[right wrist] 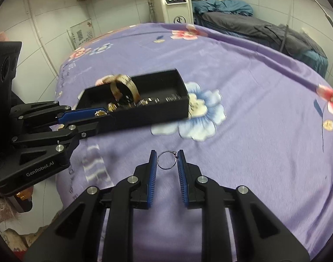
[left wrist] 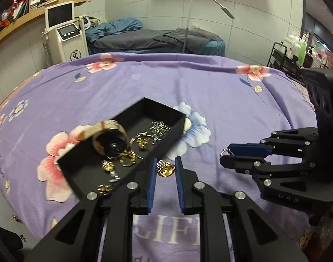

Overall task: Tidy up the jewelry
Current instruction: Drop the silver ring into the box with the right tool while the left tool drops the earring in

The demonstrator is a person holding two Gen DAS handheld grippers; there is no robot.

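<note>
- Your left gripper (left wrist: 165, 168) has its blue pads clamped on a gold ring (left wrist: 165, 168); the ring's studded top leans toward the left pad and its open band faces up and toward you.
- Just ahead and to the left of that gripper sits the black jewelry box (left wrist: 166, 138). Its long axis runs from near-left to far-right in the left wrist view, and the near long wall is almost touching your left fingertip.
- Inside the box, a wide gold bangle (left wrist: 108, 135) stands on edge toward the near-left half, with small gold rings (left wrist: 128, 159) beside it and silver chain pieces (left wrist: 160, 127) toward the far-right end.
- In the right wrist view, your left gripper's side reads "GenRobot.AI"; in the left wrist view, the right gripper's body shows "DAS".
- The purple floral bedsheet (left wrist: 232, 100) under everything carries large pale letters, "LIF" being readable just beyond your left gripper's base.
- Your right gripper (right wrist: 167, 161) is closed on a thin silver ring (right wrist: 166, 161), held between the pad tips. The hoop faces the camera, and its small setting sits at the upper right against the right pad.
- From that gripper, the box (right wrist: 144, 118) lies ahead and to the left, well apart, long axis running left to right.
</note>
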